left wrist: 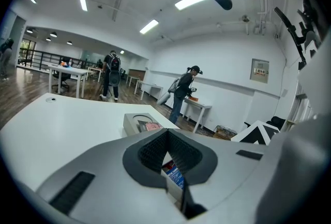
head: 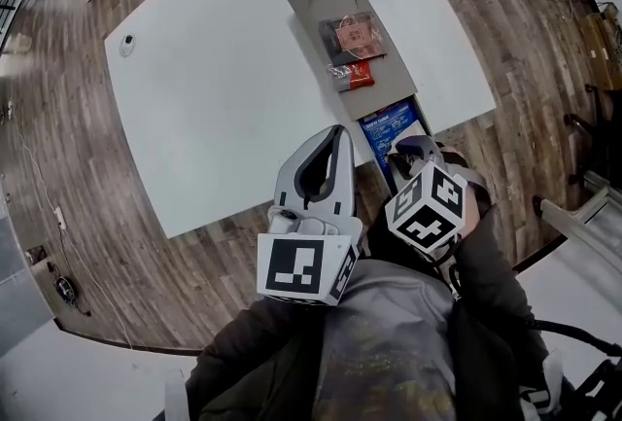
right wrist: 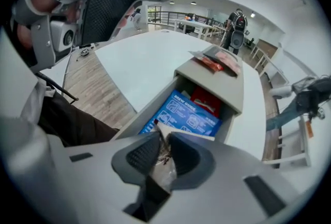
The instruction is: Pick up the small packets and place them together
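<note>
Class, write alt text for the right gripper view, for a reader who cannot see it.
The right gripper is shut on a small clear packet over an open drawer holding a blue packet and a red packet. The drawer belongs to a grey box on a white table, with a pink packet and a second red packet on top.

The head view looks steeply down from above the person onto the table (head: 214, 88) and grey box (head: 389, 84). The camera on the left gripper (left wrist: 166, 134) sits low, facing almost level across the table, with the grey box at mid-frame. The camera on the right gripper (right wrist: 164, 141) faces steeply down, close over the grey box's open drawer (right wrist: 149, 108). All 3 views share the grey box.
</note>
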A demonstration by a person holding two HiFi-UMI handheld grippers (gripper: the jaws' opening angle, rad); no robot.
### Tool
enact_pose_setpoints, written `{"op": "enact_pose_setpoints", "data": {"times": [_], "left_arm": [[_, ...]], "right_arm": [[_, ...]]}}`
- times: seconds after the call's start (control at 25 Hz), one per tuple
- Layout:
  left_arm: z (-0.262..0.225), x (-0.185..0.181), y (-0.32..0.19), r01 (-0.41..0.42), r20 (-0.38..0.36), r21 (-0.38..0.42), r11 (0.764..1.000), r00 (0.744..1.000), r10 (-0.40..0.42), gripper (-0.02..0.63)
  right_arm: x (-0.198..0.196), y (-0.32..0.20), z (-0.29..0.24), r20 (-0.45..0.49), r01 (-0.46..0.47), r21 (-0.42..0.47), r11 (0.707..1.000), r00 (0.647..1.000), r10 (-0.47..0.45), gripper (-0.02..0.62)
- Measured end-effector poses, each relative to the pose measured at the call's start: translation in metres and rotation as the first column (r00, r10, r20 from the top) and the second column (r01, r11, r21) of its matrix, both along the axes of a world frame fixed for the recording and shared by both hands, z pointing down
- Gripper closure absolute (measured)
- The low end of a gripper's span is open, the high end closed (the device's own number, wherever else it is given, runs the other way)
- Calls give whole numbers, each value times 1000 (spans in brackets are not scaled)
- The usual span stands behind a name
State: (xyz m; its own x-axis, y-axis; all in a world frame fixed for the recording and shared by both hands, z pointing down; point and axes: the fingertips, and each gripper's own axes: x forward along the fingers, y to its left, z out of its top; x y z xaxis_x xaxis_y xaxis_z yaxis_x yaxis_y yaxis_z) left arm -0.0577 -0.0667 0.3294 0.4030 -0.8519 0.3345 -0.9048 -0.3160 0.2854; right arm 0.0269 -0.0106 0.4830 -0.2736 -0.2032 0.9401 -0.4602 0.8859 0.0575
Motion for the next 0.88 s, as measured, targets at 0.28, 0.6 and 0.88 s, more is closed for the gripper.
{"op": "enact_pose_setpoints", "data": {"times": [0.28, 0.6, 0.88], "left_arm": [[-10, 4, 9, -7, 10, 32, 999, 1000, 7, 603], [-45, 21, 28, -25, 35, 124, 992, 999, 21, 603], [-66, 28, 43, -30, 61, 179, 983, 998, 20, 603]], "right_arm": [[-3, -10, -25, 116, -74, 67, 995, 991, 66, 558], [-5, -19, -95, 316, -157, 220, 963, 945, 82, 558], [-3, -20, -122, 374, -188, 288, 939, 925, 71, 558]]}}
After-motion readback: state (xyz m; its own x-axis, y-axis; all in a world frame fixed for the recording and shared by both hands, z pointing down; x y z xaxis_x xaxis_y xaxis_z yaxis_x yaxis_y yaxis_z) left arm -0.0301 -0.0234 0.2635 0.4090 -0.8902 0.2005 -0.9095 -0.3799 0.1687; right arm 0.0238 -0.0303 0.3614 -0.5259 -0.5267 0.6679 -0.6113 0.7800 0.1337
